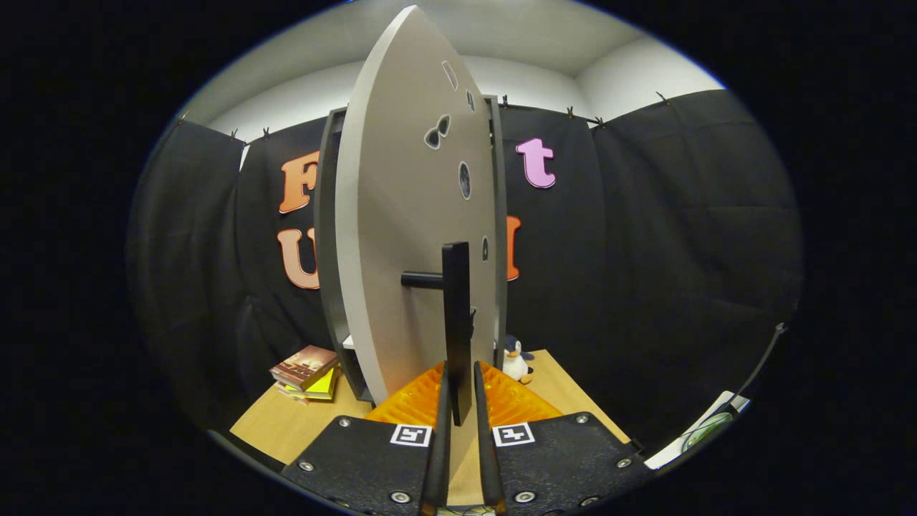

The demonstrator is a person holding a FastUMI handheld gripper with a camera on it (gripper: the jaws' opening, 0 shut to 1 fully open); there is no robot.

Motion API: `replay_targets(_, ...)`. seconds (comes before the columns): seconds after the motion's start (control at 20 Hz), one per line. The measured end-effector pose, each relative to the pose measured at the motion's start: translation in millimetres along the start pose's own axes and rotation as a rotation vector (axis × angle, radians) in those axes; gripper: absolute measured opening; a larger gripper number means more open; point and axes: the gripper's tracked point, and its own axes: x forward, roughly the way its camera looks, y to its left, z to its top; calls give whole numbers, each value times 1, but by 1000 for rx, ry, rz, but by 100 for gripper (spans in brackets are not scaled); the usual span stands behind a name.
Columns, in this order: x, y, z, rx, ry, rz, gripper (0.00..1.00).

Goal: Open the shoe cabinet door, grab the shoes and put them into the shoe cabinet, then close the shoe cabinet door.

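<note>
The shoe cabinet (328, 236) stands on the wooden table (279, 426) straight ahead of me. Its grey door (401, 229) is swung out towards me, so I look along its face nearly edge-on. A dark bar handle (456, 315) sticks out from the door on a short post. My gripper (459, 383) is shut on the lower end of that handle, one finger pressing each side. I see several holes in the door's inner face. No shoes are in sight.
A small stack of books (306, 371) lies on the table left of the cabinet. A toy penguin (514, 358) stands to the right of the door. A white item with a cable (706, 426) lies off the table's right corner.
</note>
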Motion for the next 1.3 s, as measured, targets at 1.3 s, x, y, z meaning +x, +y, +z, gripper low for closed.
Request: replay_targets(1.3, -53, -52, 30, 12, -104, -204, 8)
